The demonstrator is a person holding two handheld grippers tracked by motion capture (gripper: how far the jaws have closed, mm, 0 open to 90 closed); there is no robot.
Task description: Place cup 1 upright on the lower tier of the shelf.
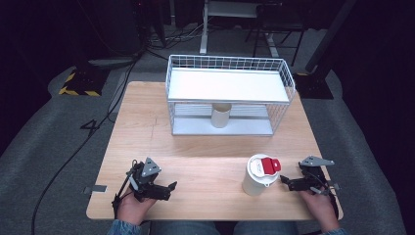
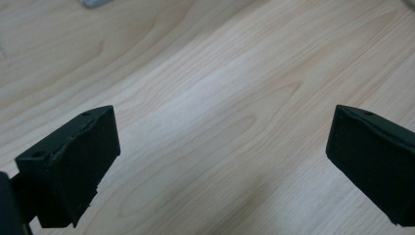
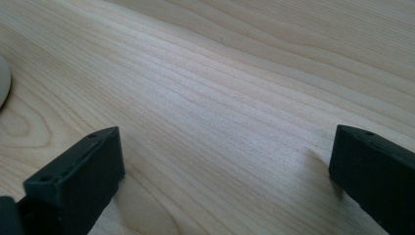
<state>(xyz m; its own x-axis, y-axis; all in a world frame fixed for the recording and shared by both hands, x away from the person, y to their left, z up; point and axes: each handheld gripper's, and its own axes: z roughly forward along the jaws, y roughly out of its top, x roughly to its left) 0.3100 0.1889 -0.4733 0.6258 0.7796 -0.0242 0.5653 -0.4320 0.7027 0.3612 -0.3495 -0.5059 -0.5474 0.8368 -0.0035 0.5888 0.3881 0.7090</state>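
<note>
A white cup with a white lid and a red flip tab (image 1: 259,174) stands upright near the table's front right. My right gripper (image 1: 285,182) rests on the wood just right of that cup, its jaws spread wide with bare wood between them (image 3: 225,161). My left gripper (image 1: 170,188) lies at the front left, pointing right, jaws wide apart over bare wood (image 2: 222,161). Under the shelf of a white wire rack (image 1: 227,95) at the back stands a second, lidless white cup (image 1: 220,115).
The wooden table (image 1: 195,166) has bare wood between the two grippers and in front of the rack. A pale rounded edge (image 3: 3,81) shows at the left of the right gripper view. Cables (image 1: 73,152) trail over the grey floor to the left.
</note>
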